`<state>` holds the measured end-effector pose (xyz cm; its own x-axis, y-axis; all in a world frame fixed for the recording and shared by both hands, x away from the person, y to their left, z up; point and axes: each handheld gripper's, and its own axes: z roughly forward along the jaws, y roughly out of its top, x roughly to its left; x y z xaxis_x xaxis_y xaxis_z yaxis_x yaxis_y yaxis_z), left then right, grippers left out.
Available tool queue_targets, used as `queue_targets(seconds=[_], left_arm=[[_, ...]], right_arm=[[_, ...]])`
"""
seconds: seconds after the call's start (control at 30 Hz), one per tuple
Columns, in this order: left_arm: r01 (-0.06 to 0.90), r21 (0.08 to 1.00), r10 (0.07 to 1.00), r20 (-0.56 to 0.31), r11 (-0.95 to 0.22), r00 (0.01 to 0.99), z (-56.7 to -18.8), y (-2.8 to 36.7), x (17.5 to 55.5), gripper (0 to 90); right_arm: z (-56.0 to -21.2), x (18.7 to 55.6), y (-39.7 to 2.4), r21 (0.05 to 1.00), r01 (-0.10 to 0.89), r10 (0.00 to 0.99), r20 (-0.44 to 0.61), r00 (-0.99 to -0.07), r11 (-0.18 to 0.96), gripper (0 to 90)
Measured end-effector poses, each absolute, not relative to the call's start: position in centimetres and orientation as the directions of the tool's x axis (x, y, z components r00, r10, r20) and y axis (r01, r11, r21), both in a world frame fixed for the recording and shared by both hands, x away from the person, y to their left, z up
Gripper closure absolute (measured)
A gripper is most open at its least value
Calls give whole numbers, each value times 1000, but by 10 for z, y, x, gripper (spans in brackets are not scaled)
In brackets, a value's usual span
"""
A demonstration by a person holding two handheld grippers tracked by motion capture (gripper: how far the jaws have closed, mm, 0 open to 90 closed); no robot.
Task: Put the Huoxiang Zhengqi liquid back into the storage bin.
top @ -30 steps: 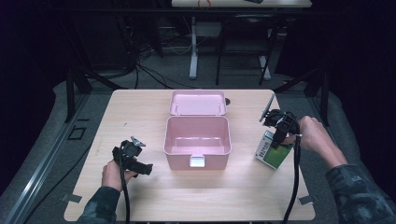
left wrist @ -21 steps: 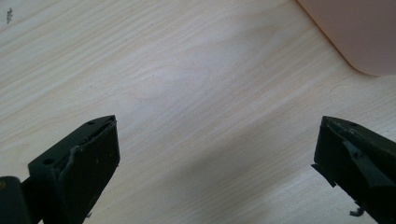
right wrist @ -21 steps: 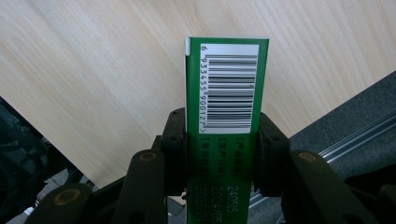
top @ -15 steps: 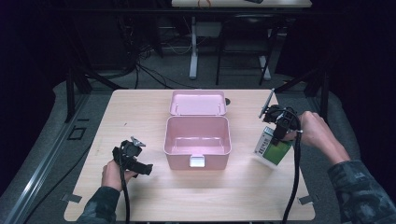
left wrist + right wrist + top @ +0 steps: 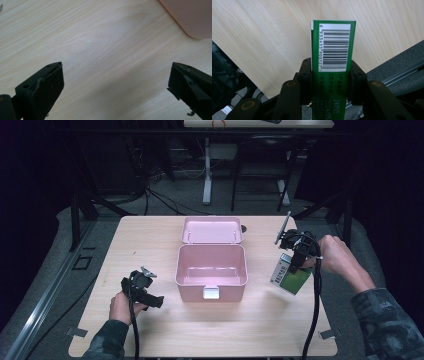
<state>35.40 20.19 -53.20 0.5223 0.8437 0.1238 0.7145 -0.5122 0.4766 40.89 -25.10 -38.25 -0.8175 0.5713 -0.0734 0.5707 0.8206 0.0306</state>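
At right of the frame, the right tongs [image 5: 295, 262] gripped a green carton [image 5: 290, 278], tilted, just above the surface [image 5: 150, 235]. The open pink box [image 5: 211, 272] sat to its left. The left tongs [image 5: 150, 292] hung released.

High view overlooks table [image 5: 210, 330]; gripper views close, facing tabletop.

A pale wooden table [image 5: 150, 240] stands lit on grey carpet floor [image 5: 45, 270] in a dark room, with black cables [image 5: 160, 200] trailing behind it, a white table leg [image 5: 206, 170] beyond, and a metal floor rail [image 5: 45, 300] alongside.
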Motion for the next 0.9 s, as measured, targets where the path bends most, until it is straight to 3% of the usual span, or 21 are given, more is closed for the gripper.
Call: queue_targets(seconds=[0.9], left_arm=[[715, 485, 845, 106, -504, 524, -532, 203, 355, 3]], right_arm=[[-341, 410, -235, 54, 511, 514, -97, -852, 858, 629]])
